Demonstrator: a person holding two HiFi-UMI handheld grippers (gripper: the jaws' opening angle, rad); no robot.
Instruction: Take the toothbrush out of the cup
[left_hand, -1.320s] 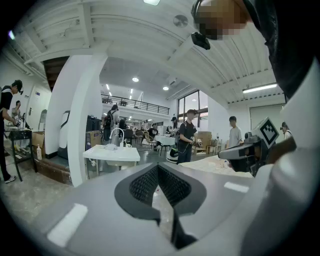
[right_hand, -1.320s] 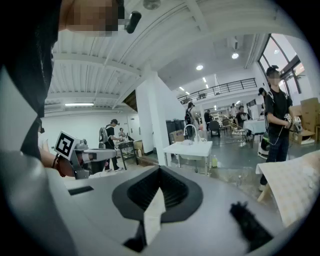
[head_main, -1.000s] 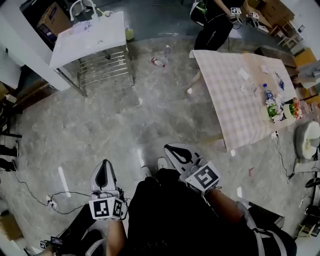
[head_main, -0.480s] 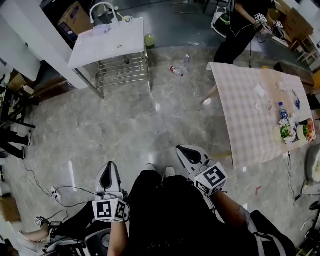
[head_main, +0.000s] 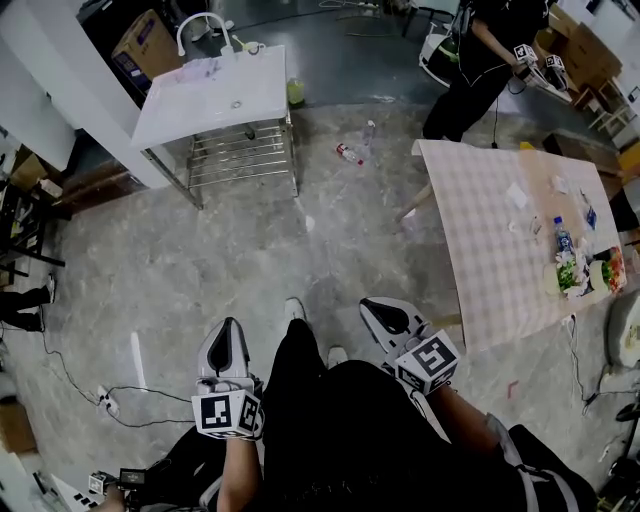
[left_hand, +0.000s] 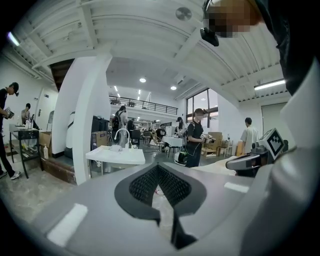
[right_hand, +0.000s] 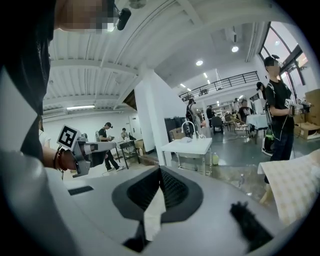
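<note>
Left gripper (head_main: 228, 335) and right gripper (head_main: 378, 312): jaws together, nothing between them, both held at the person's waist. Toothbrush and cup — in no view. Judgement: find the cup first, maybe on the white surface (head_main: 200, 95) well ahead — then part the jaws before reaching.

Big open workshop: grey marbled stone floor (head_main: 230, 260), white sink table on a metal rack (head_main: 200, 100), long checked-cloth table (head_main: 480, 230) on the right, fat white pillar (left_hand: 75, 125), round ceiling spotlights (left_hand: 143, 80).
</note>
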